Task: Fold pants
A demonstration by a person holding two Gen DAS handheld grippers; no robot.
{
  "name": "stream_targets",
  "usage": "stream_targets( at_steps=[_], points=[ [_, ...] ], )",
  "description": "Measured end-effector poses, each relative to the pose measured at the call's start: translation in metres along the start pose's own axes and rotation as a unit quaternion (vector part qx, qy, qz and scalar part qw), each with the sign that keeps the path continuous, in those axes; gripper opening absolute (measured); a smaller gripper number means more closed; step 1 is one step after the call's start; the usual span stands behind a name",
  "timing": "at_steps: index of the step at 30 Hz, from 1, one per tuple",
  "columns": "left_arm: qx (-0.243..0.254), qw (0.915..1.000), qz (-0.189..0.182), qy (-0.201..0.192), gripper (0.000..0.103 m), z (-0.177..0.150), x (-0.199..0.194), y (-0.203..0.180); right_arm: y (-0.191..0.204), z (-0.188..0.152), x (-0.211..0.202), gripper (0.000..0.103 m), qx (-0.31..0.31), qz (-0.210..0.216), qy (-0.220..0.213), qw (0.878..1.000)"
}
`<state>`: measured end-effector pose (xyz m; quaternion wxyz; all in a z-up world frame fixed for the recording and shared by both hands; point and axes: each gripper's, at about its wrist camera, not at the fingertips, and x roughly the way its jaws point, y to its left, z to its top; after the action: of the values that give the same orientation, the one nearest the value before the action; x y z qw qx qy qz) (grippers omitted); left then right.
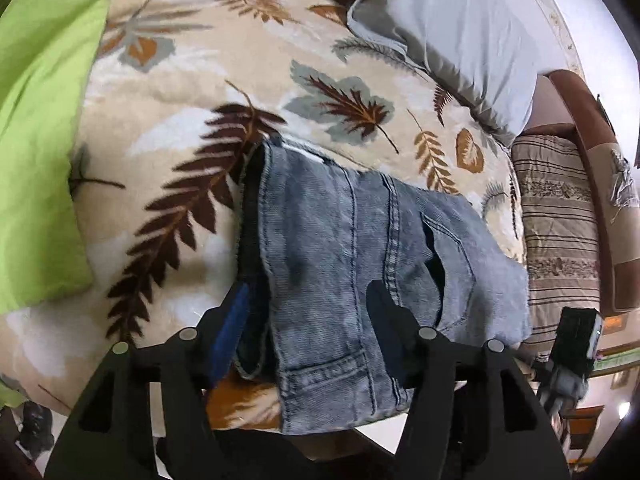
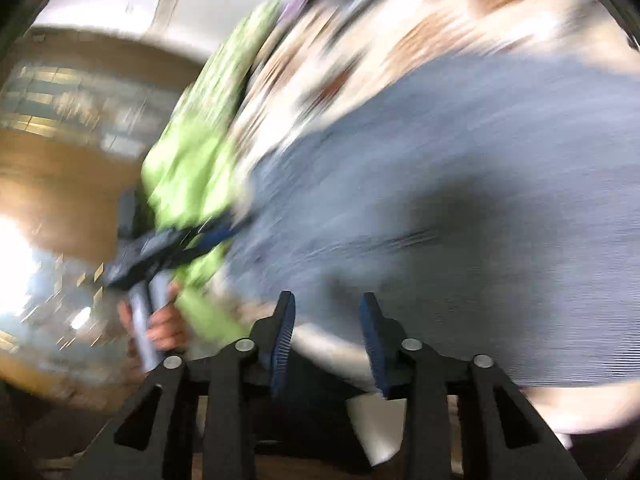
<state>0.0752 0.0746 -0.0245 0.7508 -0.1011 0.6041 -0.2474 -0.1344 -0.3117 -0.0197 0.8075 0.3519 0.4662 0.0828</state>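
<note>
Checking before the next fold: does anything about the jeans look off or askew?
The folded jeans lie askew on the leaf-print blanket, their near end hanging past the bed's edge. No damage shows. The right wrist view is too blurred to add anything.

no readable text, labels, brand marks or numbers in either view

Soft, even daylight is filling the left wrist view, which is staying sharp apart from fisheye bending that is curving the leaf-patterned cream blanket (image 1: 192, 92) toward the dark rim. The folded faded-blue denim pants (image 1: 360, 240) are throwing only a faint shadow ahead of the gripper. The right wrist view is smearing heavily with motion blur; a white glare patch (image 2: 16, 264) is burning out far to the gripper's left, and a dark soft shadow (image 2: 460, 240) is lying across the denim just ahead of it.
</note>
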Motion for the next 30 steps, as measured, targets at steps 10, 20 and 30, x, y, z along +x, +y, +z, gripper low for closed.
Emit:
stream_targets(
  at_steps=[10, 20, 30],
  points=[
    [-0.032, 0.9980, 0.031, 0.044, 0.059, 0.002, 0.038, -0.009, -0.209, 0.069, -0.185, 0.053, 0.153, -0.251, -0.212, 0.932],
    [-0.040, 0.9988, 0.029, -0.002, 0.013, 0.008, 0.027, -0.017, -0.223, 0.096, -0.160, 0.015, 0.091, -0.247, -0.196, 0.945],
    [-0.008, 0.9915, 0.130, 0.001, 0.016, 0.005, 0.041, -0.017, -0.235, 0.108, -0.137, 0.025, 0.109, -0.327, -0.175, 0.922]
  ],
)
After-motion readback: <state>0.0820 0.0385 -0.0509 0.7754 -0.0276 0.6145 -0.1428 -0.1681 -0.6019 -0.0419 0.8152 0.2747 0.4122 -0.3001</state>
